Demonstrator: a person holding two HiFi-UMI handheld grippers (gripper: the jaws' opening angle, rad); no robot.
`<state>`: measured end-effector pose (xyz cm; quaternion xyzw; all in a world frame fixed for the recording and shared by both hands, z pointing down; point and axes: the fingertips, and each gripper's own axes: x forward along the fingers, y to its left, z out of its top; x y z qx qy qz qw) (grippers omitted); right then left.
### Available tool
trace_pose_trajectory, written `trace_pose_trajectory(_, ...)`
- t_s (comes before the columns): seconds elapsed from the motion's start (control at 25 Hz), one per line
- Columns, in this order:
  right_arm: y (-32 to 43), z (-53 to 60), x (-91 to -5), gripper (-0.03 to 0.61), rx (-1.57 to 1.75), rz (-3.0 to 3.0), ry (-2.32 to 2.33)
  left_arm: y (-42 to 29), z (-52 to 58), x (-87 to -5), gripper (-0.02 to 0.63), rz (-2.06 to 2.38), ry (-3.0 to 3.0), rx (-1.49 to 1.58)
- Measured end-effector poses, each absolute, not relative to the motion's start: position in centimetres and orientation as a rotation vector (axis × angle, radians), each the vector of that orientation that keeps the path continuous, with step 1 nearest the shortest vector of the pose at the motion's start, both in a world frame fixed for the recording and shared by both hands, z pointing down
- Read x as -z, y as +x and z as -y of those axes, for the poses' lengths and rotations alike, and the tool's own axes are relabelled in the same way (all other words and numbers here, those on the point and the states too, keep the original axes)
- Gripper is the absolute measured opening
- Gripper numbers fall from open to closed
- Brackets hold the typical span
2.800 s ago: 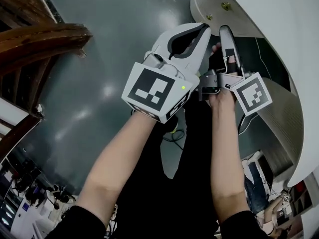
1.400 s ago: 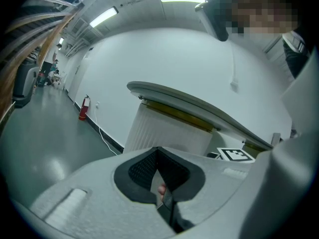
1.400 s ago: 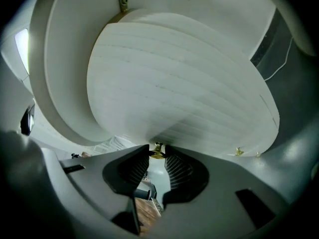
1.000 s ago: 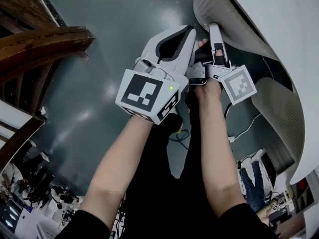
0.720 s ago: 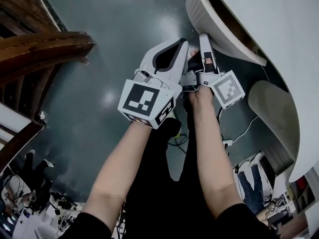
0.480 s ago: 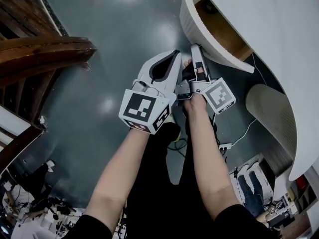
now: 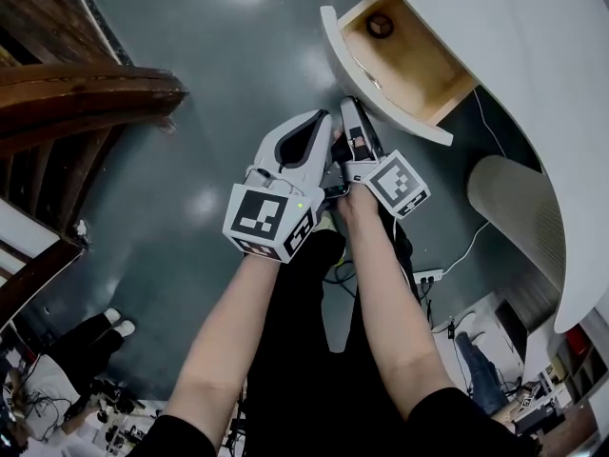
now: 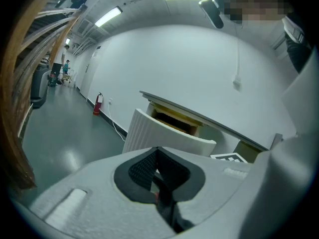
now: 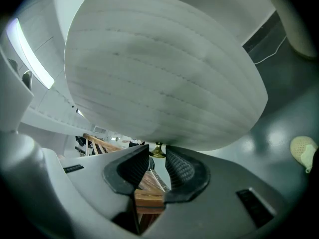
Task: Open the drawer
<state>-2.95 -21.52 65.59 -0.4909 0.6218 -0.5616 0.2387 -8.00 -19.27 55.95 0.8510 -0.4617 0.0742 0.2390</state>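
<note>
The drawer (image 7: 344, 57) has a curved, white ribbed front and stands pulled out from under the white desk, so its wooden inside (image 7: 409, 60) shows, with a small round dark object (image 7: 380, 26) in it. My right gripper (image 7: 345, 110) reaches the drawer's front. In the right gripper view the ribbed front (image 9: 164, 68) fills the picture, and the right gripper (image 9: 157, 156) is shut on the small brass knob (image 9: 157, 151) at its jaw tips. My left gripper (image 7: 322, 122) hangs beside it, shut and holding nothing. The left gripper (image 8: 157, 153) faces the drawer front (image 8: 159, 136) from a little way off.
The white desk top (image 7: 514, 55) runs along the right, with a ribbed white panel (image 7: 519, 212) below it. A dark wooden railing (image 7: 86, 84) stands at the left. Cables and a power strip (image 7: 428, 276) lie on the grey floor by the person's legs.
The drawer has slid out of the desk and its wooden inside has come into sight. Both grippers have moved back toward the person, the right one still on the knob.
</note>
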Motion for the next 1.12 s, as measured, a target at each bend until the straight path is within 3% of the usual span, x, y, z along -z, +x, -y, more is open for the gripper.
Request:
trace_pose_trajectory(0.84,-5.7,15.9,-65.9,0.114,1.708,-1.843,-1.311,-9.3,14.1,-53.0,0.008,1.308,2.290,-0.245)
trace_pose_trajectory(1.12,-6.4,12.7,-61.0,0.043,1.691,-2.125,-1.321,-8.9,12.7,-48.9,0.008,1.280,2.309,-0.259)
